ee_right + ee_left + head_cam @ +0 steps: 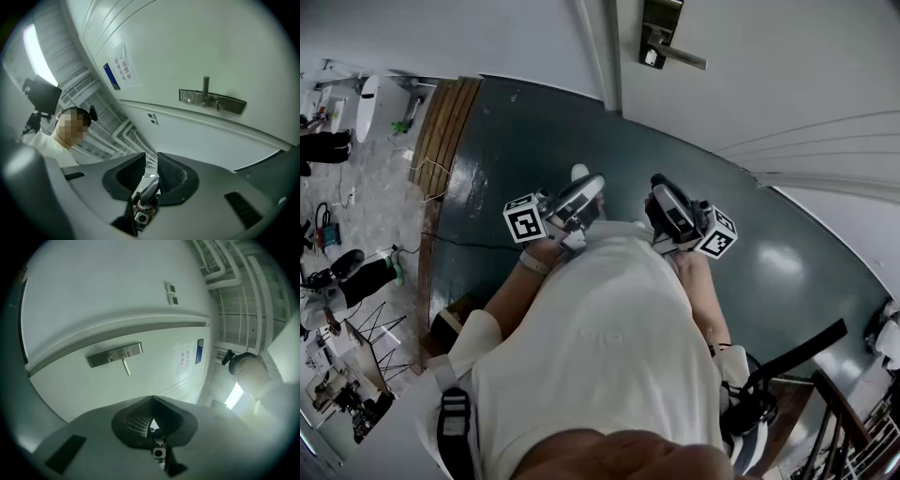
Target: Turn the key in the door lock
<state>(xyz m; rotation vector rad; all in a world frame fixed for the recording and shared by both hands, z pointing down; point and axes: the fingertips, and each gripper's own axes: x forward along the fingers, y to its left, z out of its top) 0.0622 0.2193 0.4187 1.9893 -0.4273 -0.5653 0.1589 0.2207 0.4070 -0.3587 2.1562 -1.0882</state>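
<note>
While both grippers sit low against my torso, the tall flat white door [750, 84] stands ahead and above them; glossy dark green floor [581, 141] lies between me and it, so I read this as standoff before the approach, key turn not yet started.

Both tools are tipped slightly upward, which puts the oblong brushed-steel lock plate [660, 36] with its lever handle in both gripper views; it is well apart from either tool. On that lock plate [213, 101] a small stub [218, 106] sits just beside the lever; probably the key or the cylinder, too small to tell which.

My grey left gripper [589, 184] is parked beside the right one; likely a spare hand for now. In its own view the left gripper [152, 404] has its ribbed jaws pressed together at the tips, nothing between them.

My grey right gripper [662, 185] looks like the working one: in its view the right gripper [151, 158] has its jaws parted by a narrow gap, roughly mid travel. A slanted grey metal piece [149, 183] sits low in that gap; I cannot tell whether it is part of the tool or something carried; the pads touch nothing that I can see.
</note>
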